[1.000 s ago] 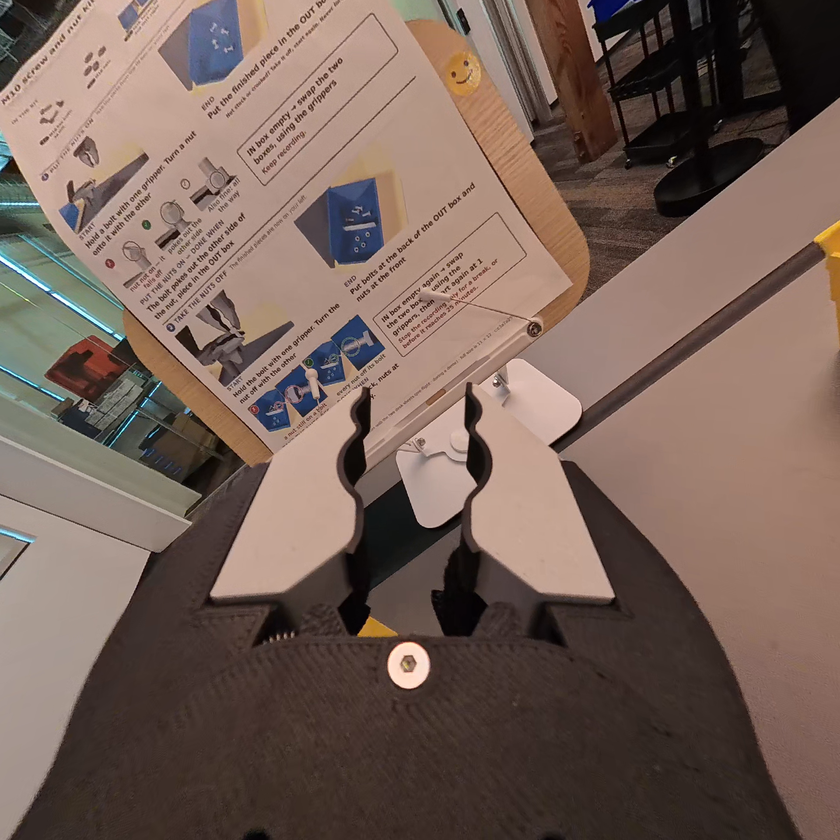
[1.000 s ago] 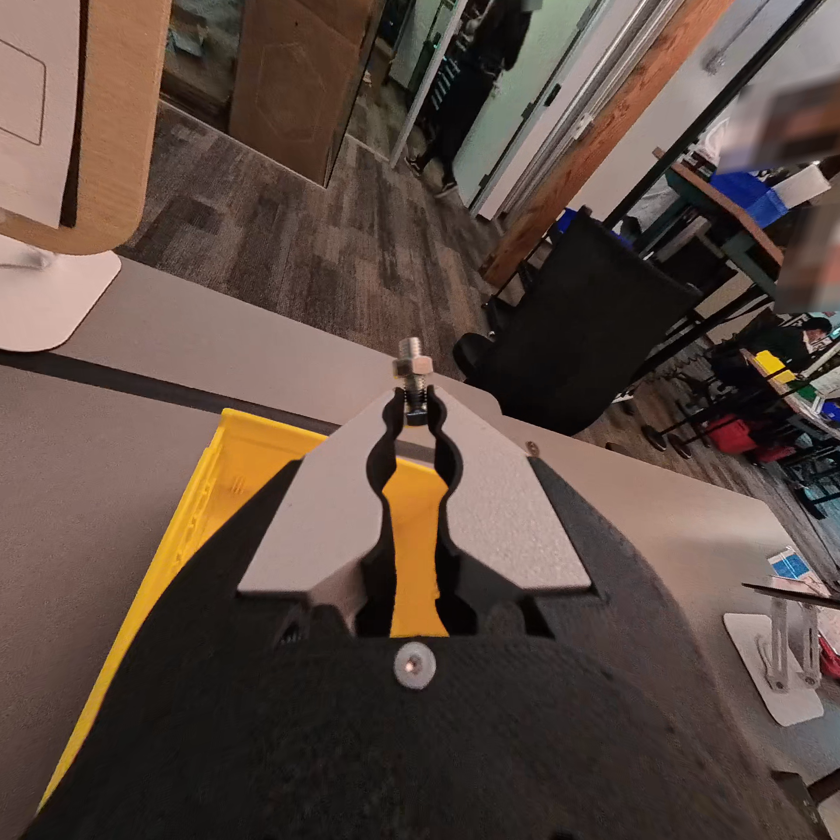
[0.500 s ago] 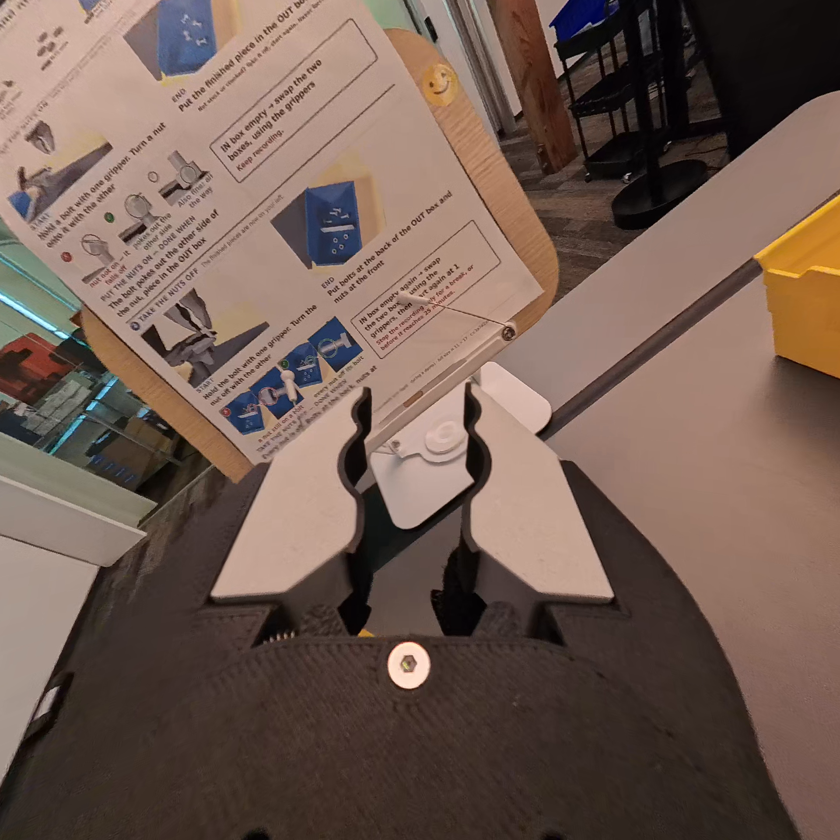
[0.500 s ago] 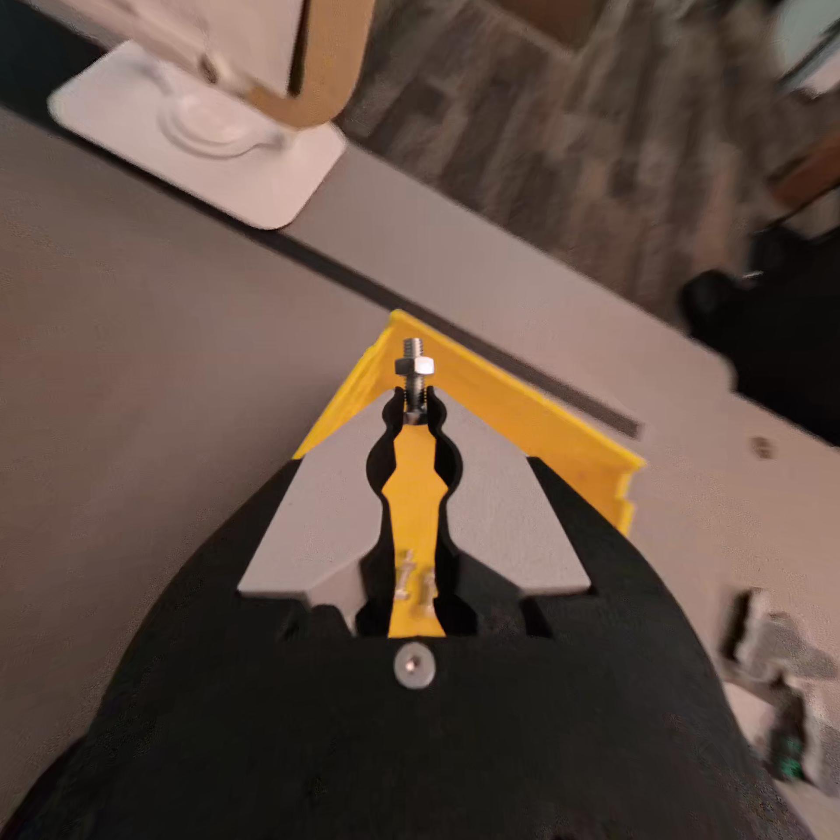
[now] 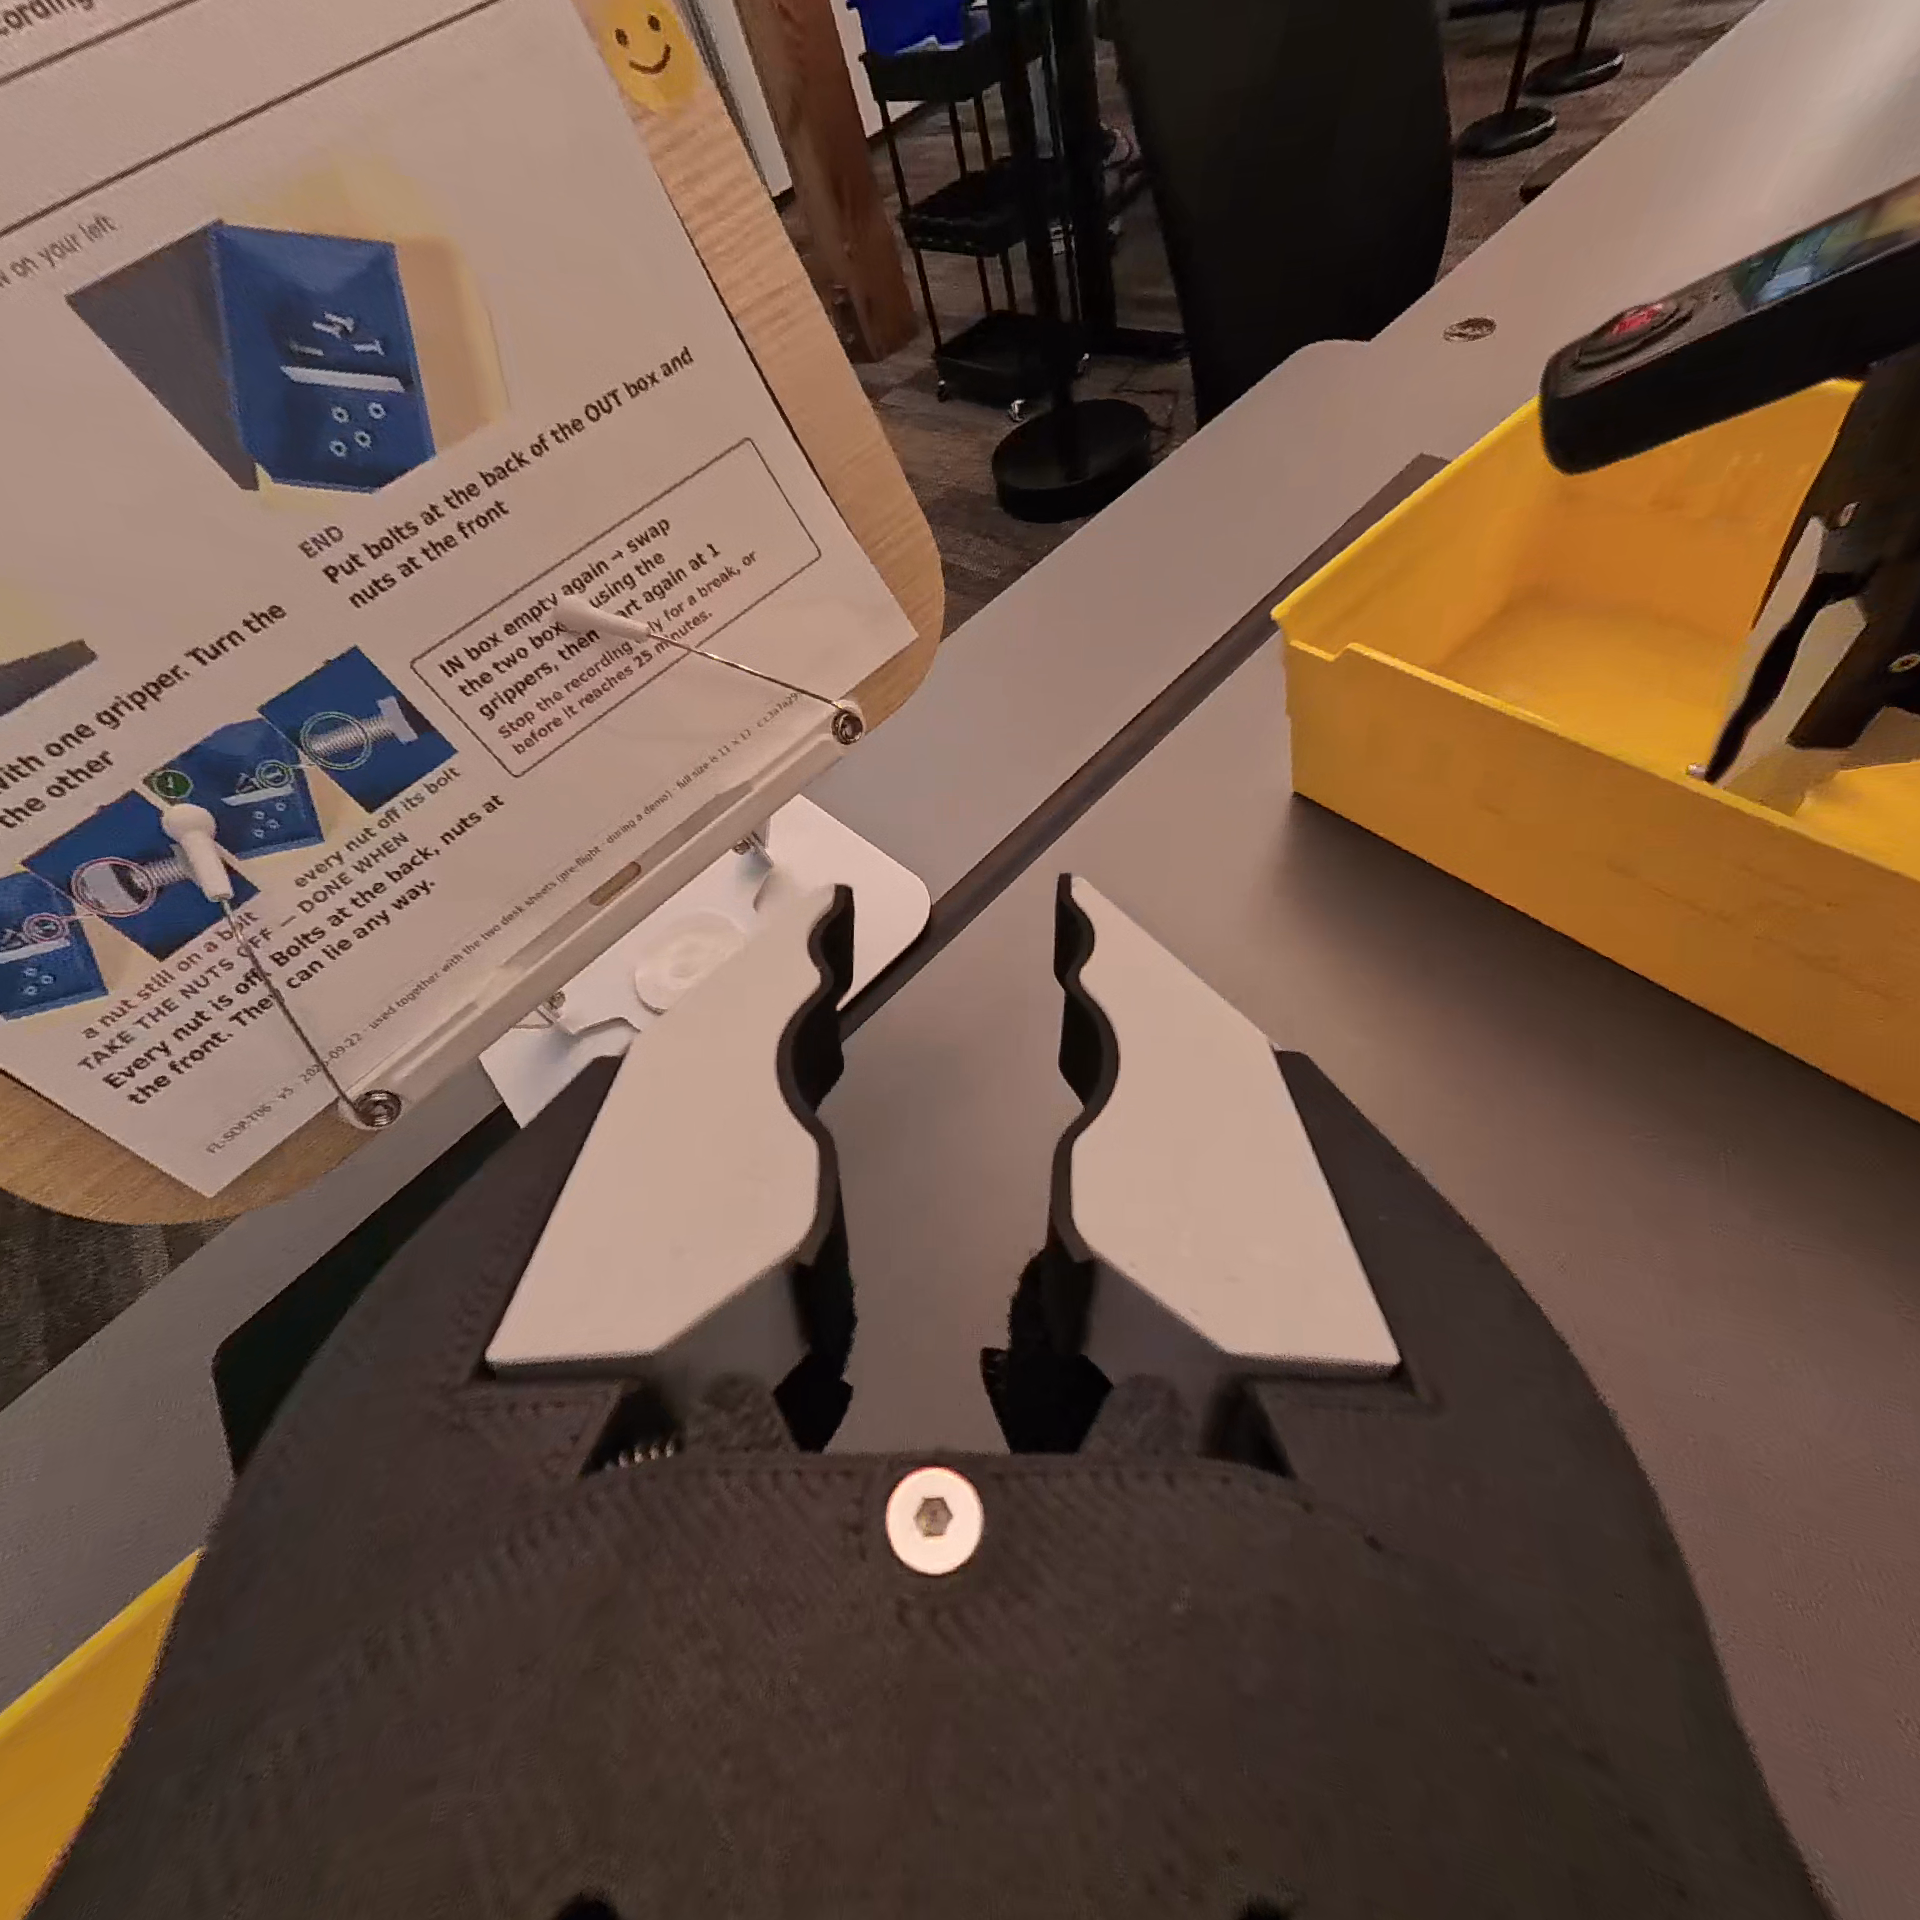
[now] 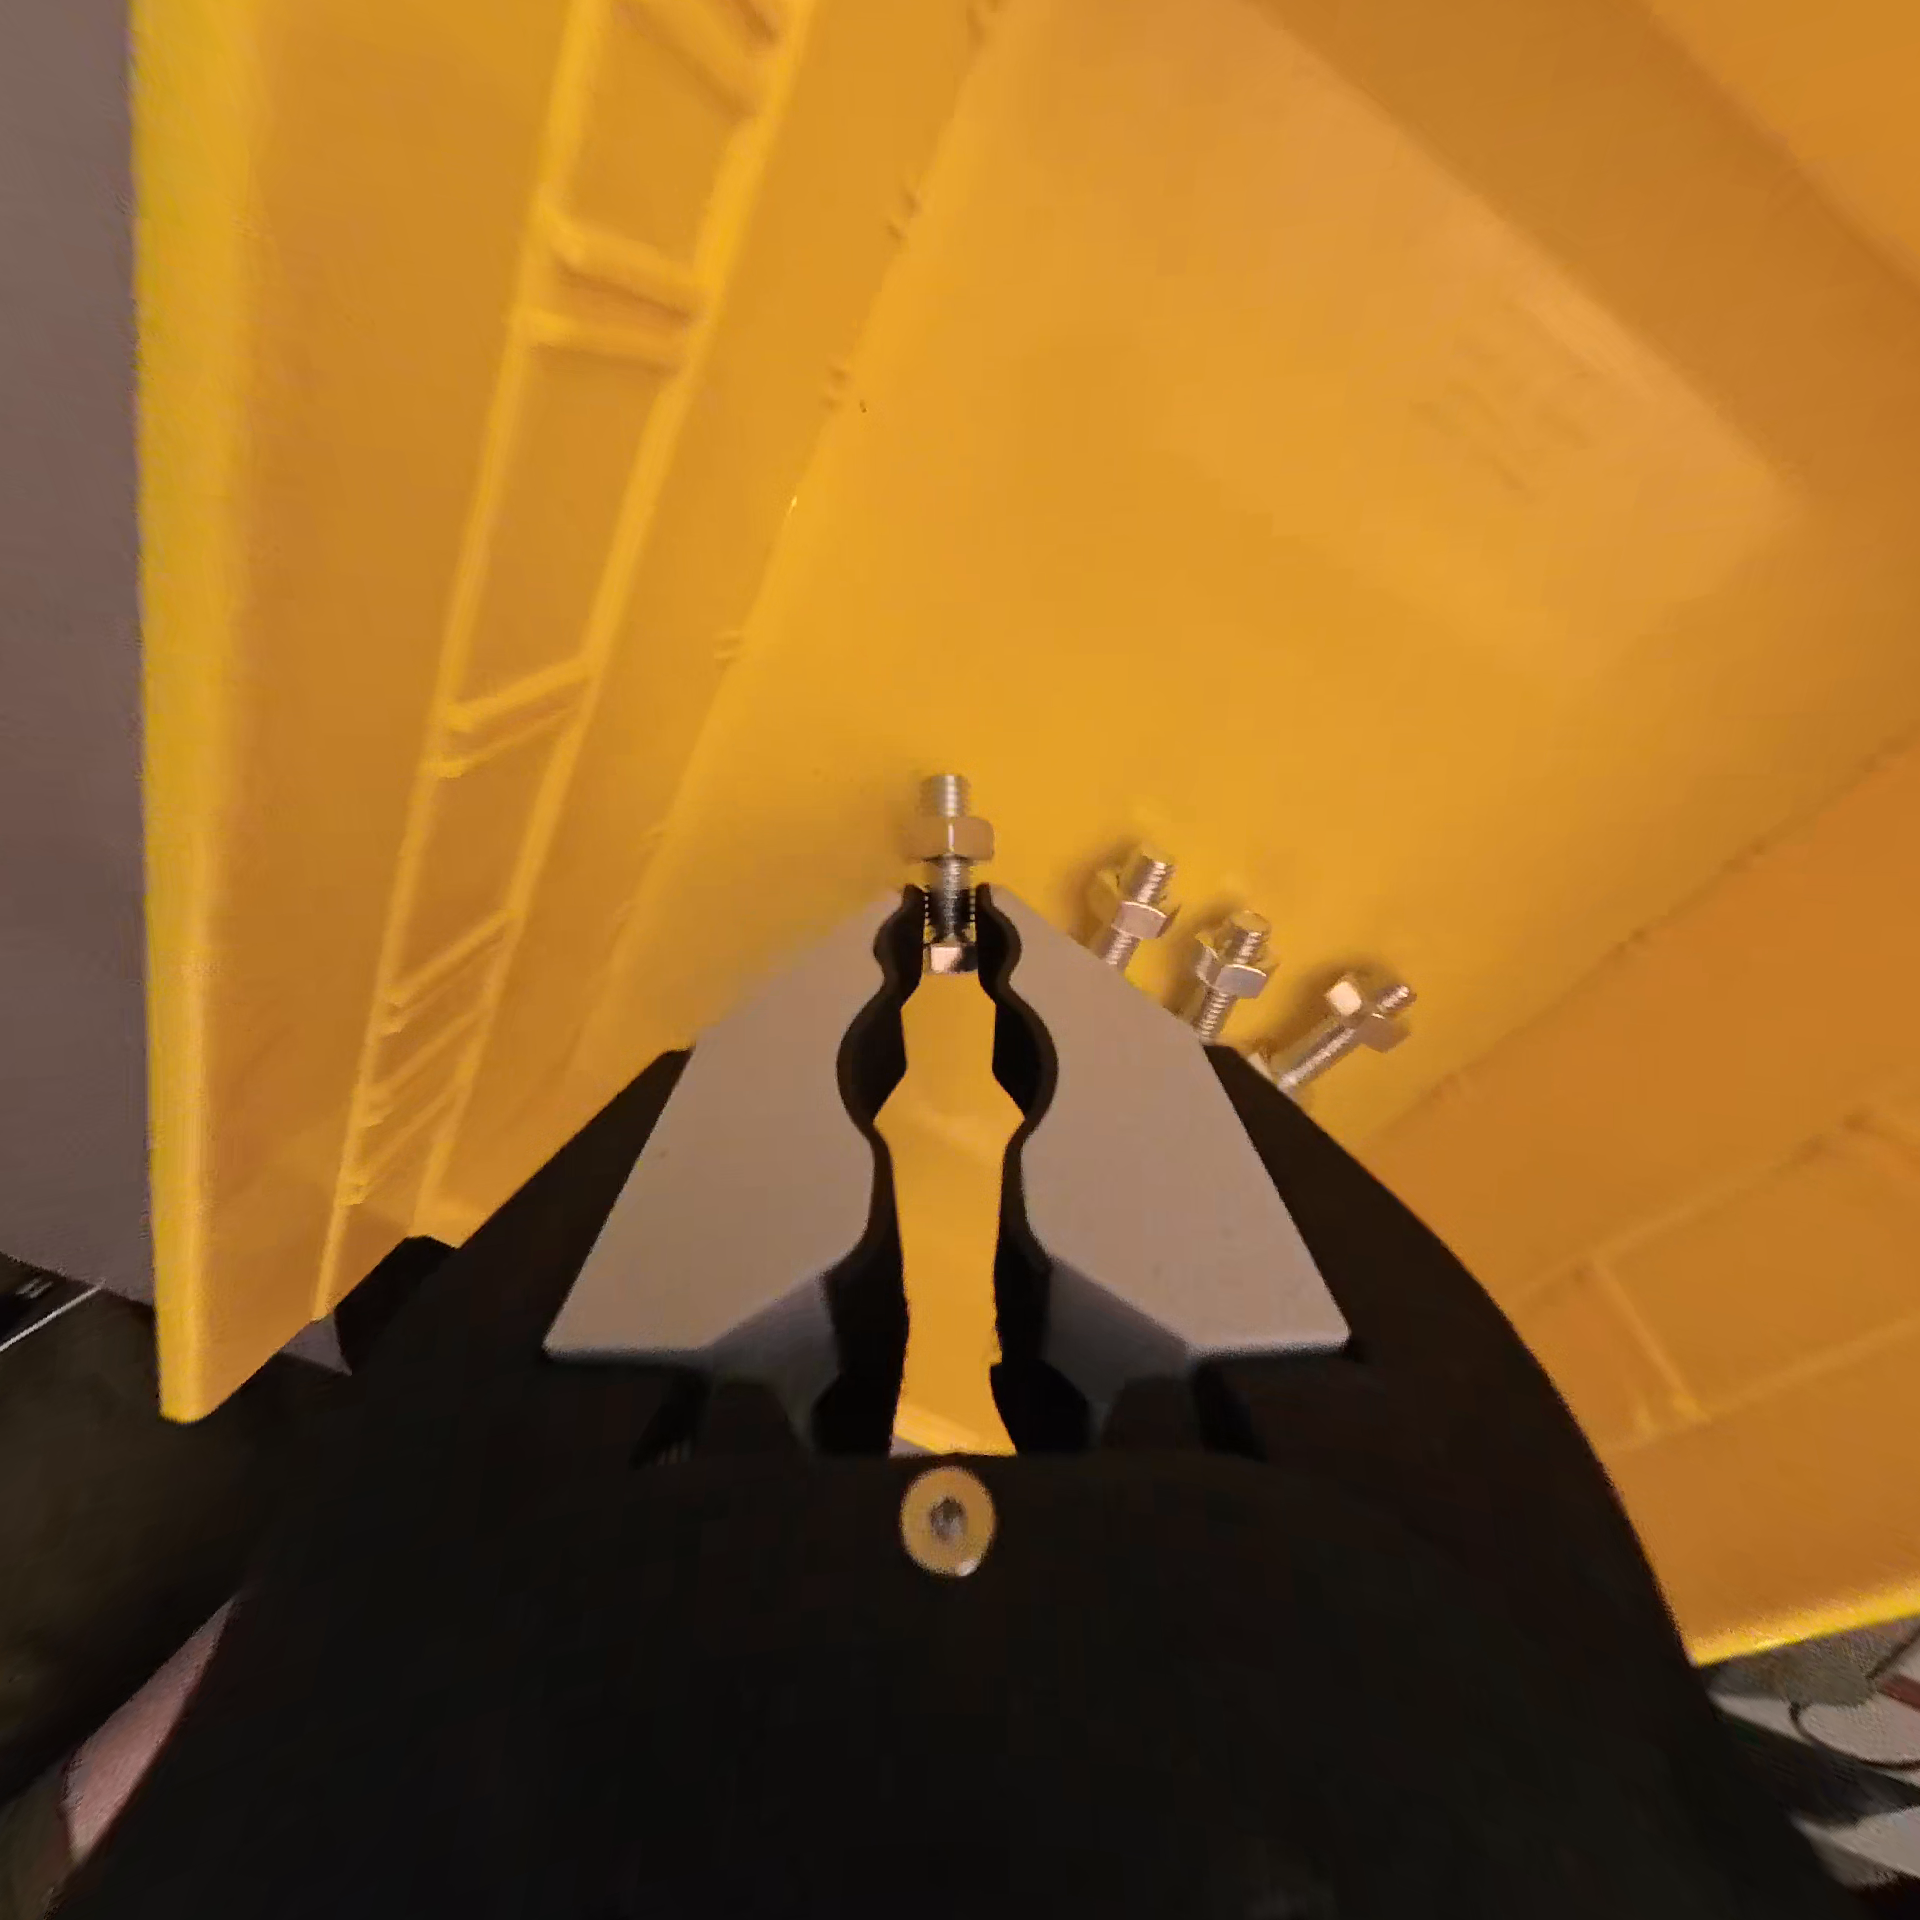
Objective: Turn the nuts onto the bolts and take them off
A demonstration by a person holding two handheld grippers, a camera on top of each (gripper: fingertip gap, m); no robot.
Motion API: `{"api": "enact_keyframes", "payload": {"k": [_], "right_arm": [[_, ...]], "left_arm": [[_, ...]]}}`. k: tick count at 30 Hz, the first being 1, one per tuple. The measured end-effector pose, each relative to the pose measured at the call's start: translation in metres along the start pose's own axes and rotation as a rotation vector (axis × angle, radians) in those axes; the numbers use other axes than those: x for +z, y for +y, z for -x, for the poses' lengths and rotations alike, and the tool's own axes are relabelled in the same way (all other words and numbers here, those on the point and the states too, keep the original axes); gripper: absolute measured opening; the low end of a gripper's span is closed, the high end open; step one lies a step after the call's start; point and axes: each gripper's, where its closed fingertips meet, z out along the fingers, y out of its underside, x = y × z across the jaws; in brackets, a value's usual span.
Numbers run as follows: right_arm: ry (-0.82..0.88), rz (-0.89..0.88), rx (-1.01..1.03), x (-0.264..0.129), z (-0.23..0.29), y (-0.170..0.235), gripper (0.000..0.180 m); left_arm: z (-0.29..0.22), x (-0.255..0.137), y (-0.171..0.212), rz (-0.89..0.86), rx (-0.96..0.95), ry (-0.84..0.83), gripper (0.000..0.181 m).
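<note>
Bolt with nut clamped in right hand-held gripper inside yellow bin; left hand-held gripper open, empty

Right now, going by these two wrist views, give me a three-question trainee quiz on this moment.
1. True or false: the left gripper holds a bolt.
2. How many assembled bolts lie on the floor of the yellow bin beside the right gripper?
3. The held bolt has its nut: A) threaded on, B) missing, C) lying in the bin.

Key: 1 false; 2 three; 3 A.
</note>
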Motion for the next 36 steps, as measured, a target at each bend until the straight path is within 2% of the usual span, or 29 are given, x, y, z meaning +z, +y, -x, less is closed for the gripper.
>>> {"api": "enact_keyframes", "payload": {"k": [10,13,16,20,23,25,28,30,36], "right_arm": [[0.001,0.027,0.039,0.007,-0.012,0.005,0.008],[-0.030,0.026,0.032,0.008,-0.008,0.004,0.016],[-0.042,0.001,0.026,0.002,-0.008,0.003,0.017],[-0.014,-0.134,0.011,-0.024,-0.011,-0.006,0.016],[0.102,-0.295,0.009,-0.058,-0.032,-0.009,0.017],[0.188,-0.420,0.059,-0.084,-0.054,-0.005,0.026],[0.251,-0.563,0.176,-0.111,-0.087,0.016,0.038],[0.269,-0.596,0.241,-0.115,-0.107,0.037,0.044],[0.159,-0.525,0.376,-0.080,-0.131,0.076,0.052]], "left_arm": [[-0.004,0.001,0.002,0.015,0.002,0.018,0.037],[-0.005,0.002,0.002,0.017,0.000,0.020,0.037],[-0.005,0.001,0.002,0.017,-0.001,0.023,0.038],[-0.005,0.000,0.000,0.007,-0.005,0.026,0.038],[-0.006,-0.003,-0.004,-0.010,-0.011,0.034,0.038],[-0.007,-0.007,-0.009,-0.028,-0.017,0.039,0.038],[-0.009,-0.018,-0.019,-0.064,-0.028,0.054,0.041],[-0.011,-0.030,-0.028,-0.100,-0.042,0.068,0.044],[0.025,-0.097,-0.053,-0.226,-0.102,-0.076,0.056]]}}
